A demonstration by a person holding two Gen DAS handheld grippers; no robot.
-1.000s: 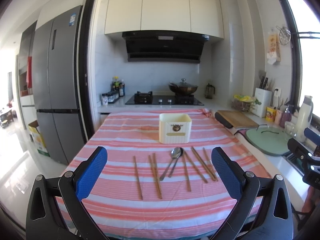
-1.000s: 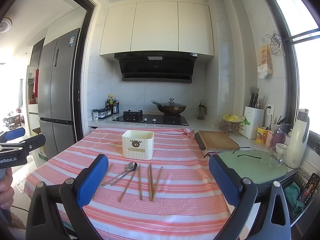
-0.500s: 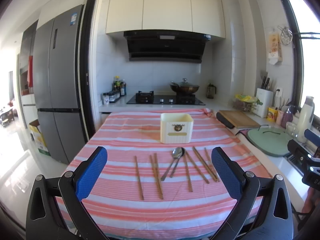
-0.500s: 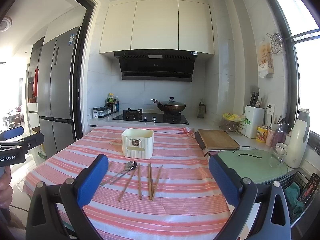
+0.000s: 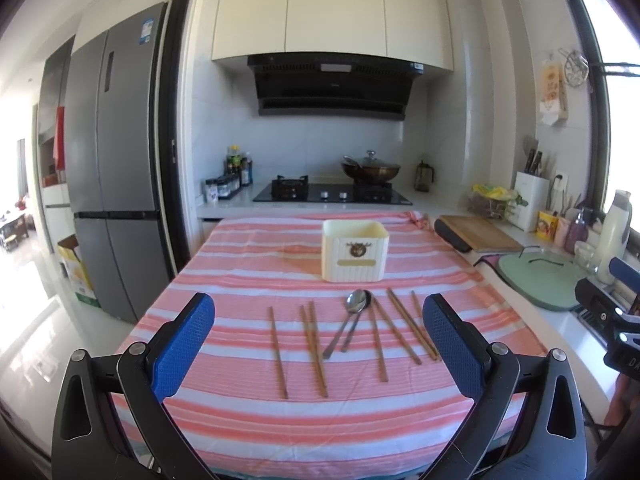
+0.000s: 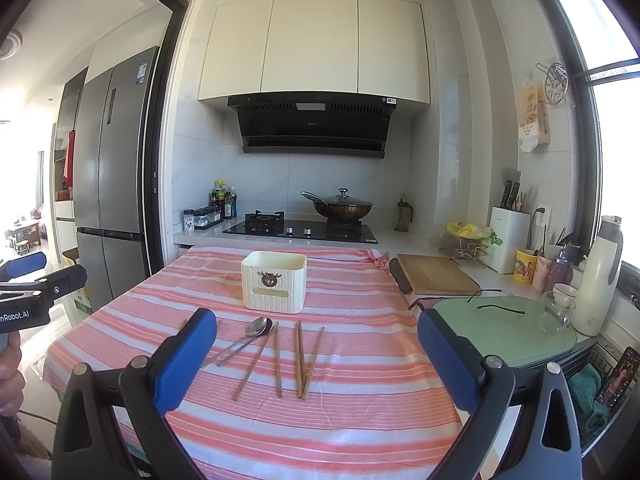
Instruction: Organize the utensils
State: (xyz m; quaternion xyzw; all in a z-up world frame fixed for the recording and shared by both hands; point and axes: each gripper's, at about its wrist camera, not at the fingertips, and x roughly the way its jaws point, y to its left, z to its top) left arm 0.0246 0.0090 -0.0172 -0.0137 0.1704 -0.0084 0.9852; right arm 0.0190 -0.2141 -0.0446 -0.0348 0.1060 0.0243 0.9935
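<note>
A cream utensil box (image 5: 355, 251) (image 6: 274, 287) stands upright on the pink striped tablecloth (image 5: 248, 272). In front of it lie two metal spoons (image 5: 347, 325) (image 6: 243, 340) and several wooden chopsticks (image 5: 314, 349) (image 6: 299, 358), spread flat in a row. My left gripper (image 5: 318, 346) is open, held above the near table edge, short of the utensils, with nothing between its blue pads. My right gripper (image 6: 316, 356) is open too, nearer the table's right side, and holds nothing.
A wooden cutting board (image 5: 478, 233) and a green glass lid (image 6: 504, 320) lie on the counter at the right. Behind the table is a hob with a wok (image 6: 340, 206). A fridge (image 5: 108, 168) stands left. A hand (image 6: 8, 376) shows at the left edge of the right wrist view.
Both grippers have crept slightly forward toward the table. Nothing on the cloth has moved and both stay open.
</note>
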